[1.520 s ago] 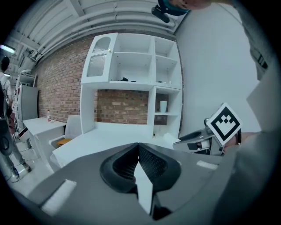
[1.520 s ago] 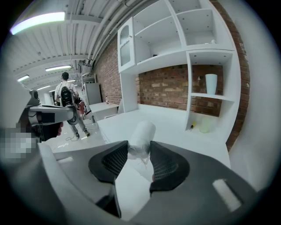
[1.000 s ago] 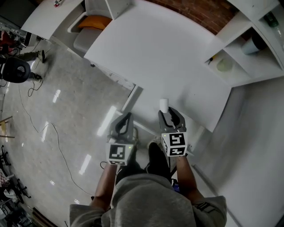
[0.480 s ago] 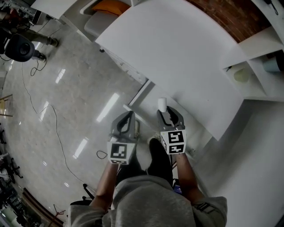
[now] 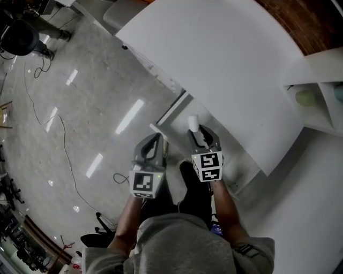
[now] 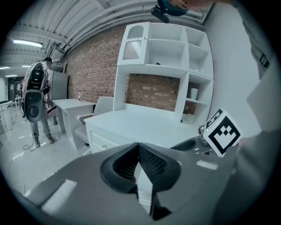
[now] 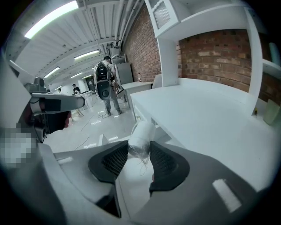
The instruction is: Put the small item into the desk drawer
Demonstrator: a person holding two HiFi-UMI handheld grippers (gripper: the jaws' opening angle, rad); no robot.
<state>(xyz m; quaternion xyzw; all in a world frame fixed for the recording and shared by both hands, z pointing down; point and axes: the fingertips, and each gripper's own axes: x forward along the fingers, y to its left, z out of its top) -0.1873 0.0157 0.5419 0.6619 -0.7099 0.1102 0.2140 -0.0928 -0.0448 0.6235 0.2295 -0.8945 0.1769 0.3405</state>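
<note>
The small item (image 5: 193,122) is a white roll wrapped in clear film. My right gripper (image 5: 199,131) is shut on it, and the roll (image 7: 141,133) sticks out forward past the pads of that gripper (image 7: 139,148). It hangs over what looks like a pulled-out drawer (image 5: 172,113) under the front edge of the white desk (image 5: 225,59). My left gripper (image 5: 155,141) floats beside it on the left, off the desk and above the floor. Its jaws meet at the tip (image 6: 138,147) with nothing between them.
A white shelf unit (image 5: 316,91) stands at the desk's right end, and a chair (image 5: 120,8) at the far left. Cables (image 5: 59,139) trail over the glossy floor. A person with a backpack (image 7: 105,85) stands far off. My legs (image 5: 193,187) are below the grippers.
The head view has swung, so the desk sits further up and right. Both grippers keep about the same place at the desk's edge, the roll still gripped in the right one.
</note>
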